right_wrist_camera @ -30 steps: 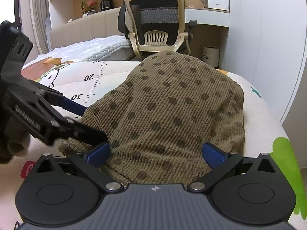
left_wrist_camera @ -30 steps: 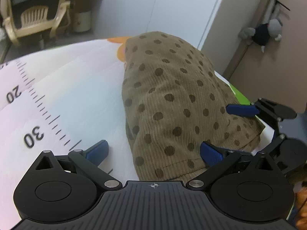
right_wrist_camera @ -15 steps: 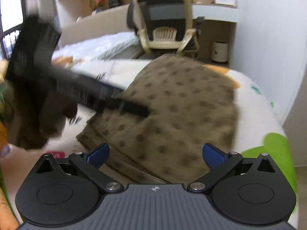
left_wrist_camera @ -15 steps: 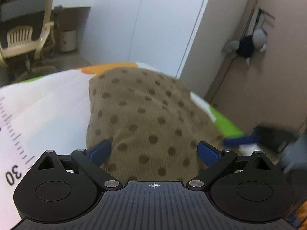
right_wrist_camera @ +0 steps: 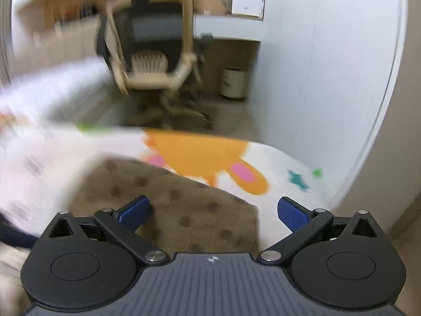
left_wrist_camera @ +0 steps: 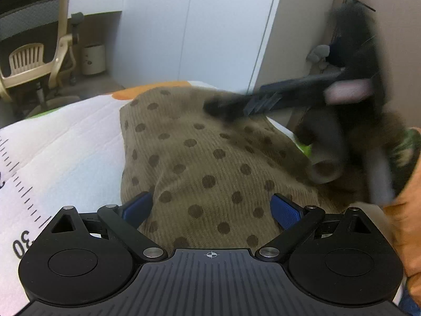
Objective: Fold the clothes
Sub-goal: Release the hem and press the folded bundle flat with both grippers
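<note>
A brown corduroy garment with dark dots [left_wrist_camera: 210,158] lies folded on a white mat printed with a ruler scale [left_wrist_camera: 65,144]. My left gripper [left_wrist_camera: 210,208] is open, low over the garment's near end, with cloth showing between the blue pads but not pinched. My right gripper [left_wrist_camera: 231,105] is a dark blur over the garment's far right part in the left wrist view. In its own blurred view the right gripper [right_wrist_camera: 214,212] is open above the garment's far end [right_wrist_camera: 171,205], with nothing in it.
A beige office chair [right_wrist_camera: 152,52] and a small white bin [right_wrist_camera: 232,83] stand on the floor beyond the mat's orange print [right_wrist_camera: 200,158]. White wardrobe doors [left_wrist_camera: 197,26] rise behind. An orange sleeve [left_wrist_camera: 405,210] is at the right edge.
The right gripper has swung quickly forward from the garment's near edge to its far end, blurring both views. The left gripper has shifted right until it is centred over the garment's near end.
</note>
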{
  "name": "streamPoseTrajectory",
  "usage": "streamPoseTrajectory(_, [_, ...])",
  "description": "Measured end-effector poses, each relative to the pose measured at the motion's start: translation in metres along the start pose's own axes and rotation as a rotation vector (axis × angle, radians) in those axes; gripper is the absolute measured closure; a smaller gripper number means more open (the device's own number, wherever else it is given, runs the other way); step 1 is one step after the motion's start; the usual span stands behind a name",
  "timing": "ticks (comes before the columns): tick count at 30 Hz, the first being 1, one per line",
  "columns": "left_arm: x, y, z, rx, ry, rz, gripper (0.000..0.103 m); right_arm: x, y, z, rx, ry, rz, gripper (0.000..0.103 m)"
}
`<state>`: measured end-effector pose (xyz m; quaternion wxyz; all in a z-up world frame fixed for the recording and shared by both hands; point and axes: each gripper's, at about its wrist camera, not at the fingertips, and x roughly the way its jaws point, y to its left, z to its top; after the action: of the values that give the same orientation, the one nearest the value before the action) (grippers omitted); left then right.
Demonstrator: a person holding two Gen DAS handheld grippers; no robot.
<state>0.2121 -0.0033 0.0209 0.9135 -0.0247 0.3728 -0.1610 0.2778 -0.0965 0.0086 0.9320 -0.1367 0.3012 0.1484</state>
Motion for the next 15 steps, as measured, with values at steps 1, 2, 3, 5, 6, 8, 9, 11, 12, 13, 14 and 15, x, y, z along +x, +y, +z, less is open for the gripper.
streamPoseTrajectory(1, [0.0,0.001,0.0,-0.001,0.001,-0.001,0.004,0.001,0.0,-0.005,-0.01,-0.013,-0.009,0.0])
streamPoseTrajectory(2, [0.0,0.001,0.0,-0.003,0.002,-0.003,0.004,0.001,-0.003,-0.006,0.006,-0.013,-0.002,0.0])
streamPoseTrajectory(3, [0.001,0.002,-0.001,-0.003,0.002,-0.005,0.004,0.0,-0.006,-0.006,0.025,-0.007,-0.002,0.0])
streamPoseTrajectory(5, [0.002,0.001,-0.002,0.0,0.001,-0.005,0.004,-0.007,-0.006,-0.006,0.016,-0.016,-0.04,0.0])
streamPoseTrajectory(6, [0.003,0.002,-0.002,-0.002,0.002,-0.005,0.004,-0.012,-0.005,-0.006,-0.001,-0.025,-0.073,0.0])
streamPoseTrajectory(8, [0.004,0.002,-0.003,-0.006,0.002,-0.005,0.004,-0.027,-0.004,-0.011,-0.005,-0.041,-0.069,0.0])
streamPoseTrajectory(9, [0.004,0.003,-0.003,-0.008,0.002,-0.006,0.004,-0.035,-0.004,-0.014,-0.005,-0.049,-0.064,0.0])
streamPoseTrajectory(11, [0.004,0.004,-0.004,-0.011,0.002,-0.007,0.004,-0.045,-0.005,-0.018,-0.007,-0.054,-0.06,0.0])
streamPoseTrajectory(12, [0.005,0.003,-0.004,-0.01,0.002,-0.006,0.004,-0.042,-0.005,-0.023,-0.021,-0.039,-0.088,0.0])
streamPoseTrajectory(13, [0.005,0.003,-0.004,-0.009,0.002,-0.006,0.004,-0.038,-0.005,-0.028,-0.038,-0.021,-0.123,0.0])
streamPoseTrajectory(14, [0.005,0.003,-0.004,-0.005,0.004,-0.005,0.004,-0.034,-0.005,-0.034,-0.056,-0.004,-0.158,0.0])
streamPoseTrajectory(15, [0.004,0.003,-0.004,-0.001,0.006,-0.005,0.004,-0.028,-0.007,-0.041,-0.053,0.014,-0.174,0.0])
